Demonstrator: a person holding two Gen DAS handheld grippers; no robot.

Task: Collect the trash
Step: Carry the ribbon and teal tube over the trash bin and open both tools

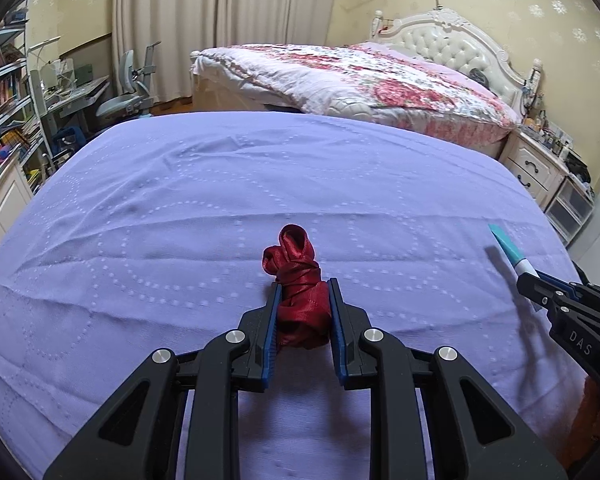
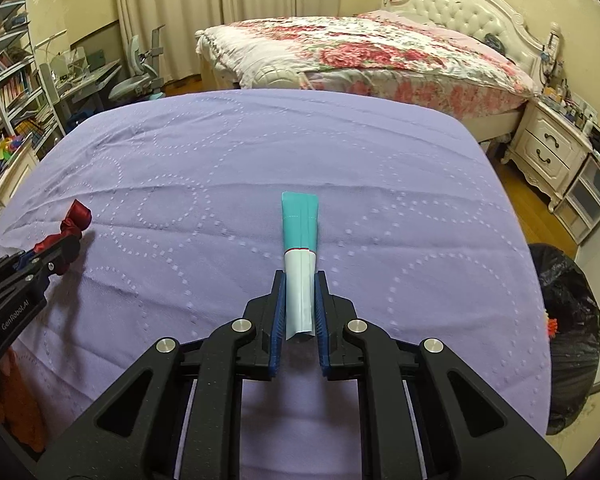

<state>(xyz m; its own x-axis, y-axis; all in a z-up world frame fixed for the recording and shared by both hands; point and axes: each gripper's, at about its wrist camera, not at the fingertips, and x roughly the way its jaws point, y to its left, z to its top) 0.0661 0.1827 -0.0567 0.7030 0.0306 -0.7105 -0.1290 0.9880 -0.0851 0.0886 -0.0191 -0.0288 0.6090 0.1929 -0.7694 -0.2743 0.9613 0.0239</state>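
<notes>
My left gripper (image 1: 303, 286) is shut on a crumpled dark red ribbon bundle (image 1: 298, 292) and holds it just above the purple bedspread (image 1: 220, 200). My right gripper (image 2: 300, 278) is shut on a teal and white tube (image 2: 300, 256) that sticks forward past the fingertips. The right gripper and tube tip (image 1: 508, 246) show at the right edge of the left wrist view. The left gripper with the ribbon (image 2: 74, 222) shows at the left edge of the right wrist view.
A bin lined with a black bag (image 2: 572, 320) stands on the floor beside the bed's right edge. A floral bed (image 2: 360, 56) lies beyond, a white nightstand (image 2: 552, 152) at right, a desk, chair and bookshelves (image 2: 16, 88) at left.
</notes>
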